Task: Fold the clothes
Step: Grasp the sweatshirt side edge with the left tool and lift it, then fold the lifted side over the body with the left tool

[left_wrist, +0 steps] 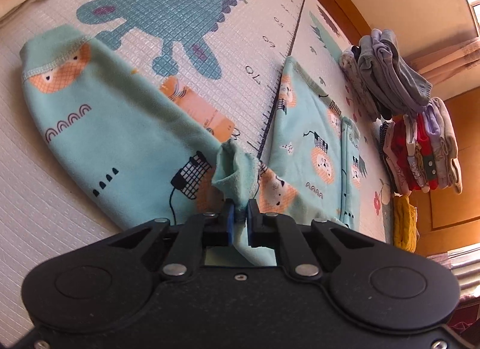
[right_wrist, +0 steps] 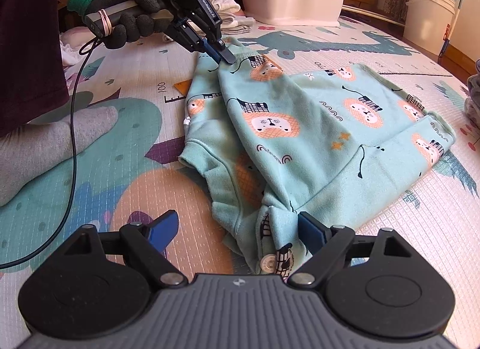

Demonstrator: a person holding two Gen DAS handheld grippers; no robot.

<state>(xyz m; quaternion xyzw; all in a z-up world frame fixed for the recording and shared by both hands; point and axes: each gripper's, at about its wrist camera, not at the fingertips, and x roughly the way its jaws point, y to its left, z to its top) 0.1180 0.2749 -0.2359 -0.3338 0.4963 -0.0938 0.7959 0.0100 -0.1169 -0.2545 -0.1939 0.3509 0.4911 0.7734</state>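
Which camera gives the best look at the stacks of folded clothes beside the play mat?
The left wrist view. The stacks of folded clothes sit at its right edge, past the mint top that the left gripper pinches, with separate garments distinguishable. The right wrist view catches only a grey sliver at its right edge.

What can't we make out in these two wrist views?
- Left wrist: the mint garment near its lower edge, hidden by the left gripper body.
- Left wrist: items in the folded stacks, too small and edge-warped.
- Right wrist: the garment's button placket, partly covered by the right gripper body.
- Right wrist: the person, cut off at the left edge.
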